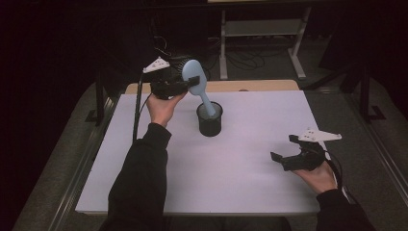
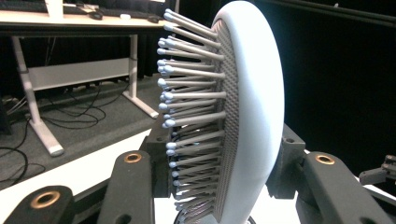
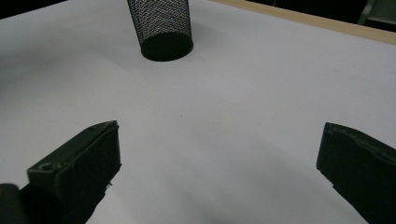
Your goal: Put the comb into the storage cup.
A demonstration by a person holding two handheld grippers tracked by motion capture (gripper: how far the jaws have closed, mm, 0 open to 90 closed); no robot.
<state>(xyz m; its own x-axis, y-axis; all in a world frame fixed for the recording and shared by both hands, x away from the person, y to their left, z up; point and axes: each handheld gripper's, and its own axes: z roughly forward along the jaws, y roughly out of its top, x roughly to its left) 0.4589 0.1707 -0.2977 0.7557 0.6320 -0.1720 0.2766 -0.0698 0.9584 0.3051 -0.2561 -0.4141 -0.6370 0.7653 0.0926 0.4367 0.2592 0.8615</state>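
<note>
the left gripper point(image 1: 188, 84) is clamped on the head of the pale blue hairbrush point(image 1: 196, 79), whose handle slants down into the black mesh cup point(image 1: 210, 120). the left gripper view adds the brush's bristles point(image 2: 187, 93) and the pads pressing both its sides. well to the right of the cup, the right gripper point(image 1: 284, 148) sits with jaws spread wide, holding nothing, over the white table point(image 1: 240, 163).

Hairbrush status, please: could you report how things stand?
Left gripper shut on hairbrush, handle in mesh cup. Right gripper open, empty. Nothing in the way.
</note>
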